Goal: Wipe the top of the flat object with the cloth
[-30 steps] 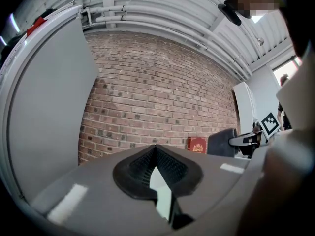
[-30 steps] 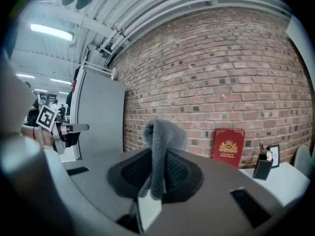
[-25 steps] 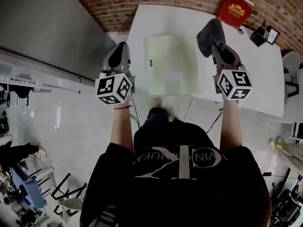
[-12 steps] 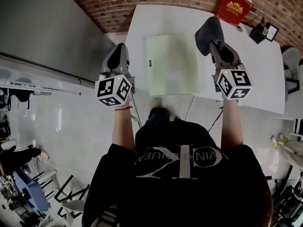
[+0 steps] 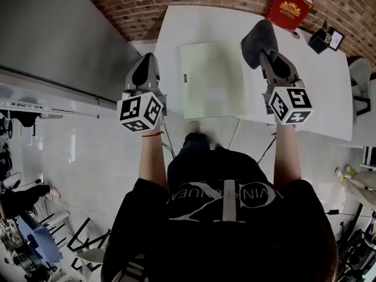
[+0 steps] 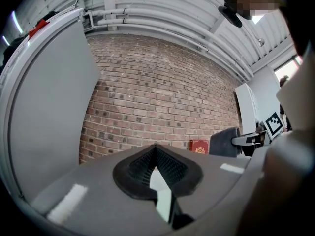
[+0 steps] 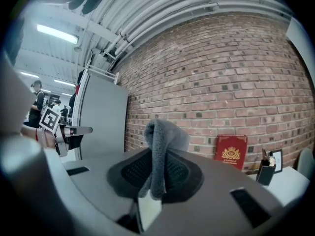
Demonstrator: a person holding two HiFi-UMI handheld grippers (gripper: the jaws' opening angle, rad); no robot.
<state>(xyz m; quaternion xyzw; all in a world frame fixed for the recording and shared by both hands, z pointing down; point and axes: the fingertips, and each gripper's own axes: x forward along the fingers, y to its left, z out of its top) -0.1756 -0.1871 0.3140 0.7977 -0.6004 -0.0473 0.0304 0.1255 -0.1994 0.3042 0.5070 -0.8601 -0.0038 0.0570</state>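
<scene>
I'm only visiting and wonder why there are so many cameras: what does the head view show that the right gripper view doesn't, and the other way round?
Only the head view shows the pale green flat object and the person's torso. Only the right gripper view shows the ceiling pipes and ceiling lights and, up close, the right gripper shut on the grey cloth. Both show that cloth, the red book, the brick wall and the left gripper.
</scene>
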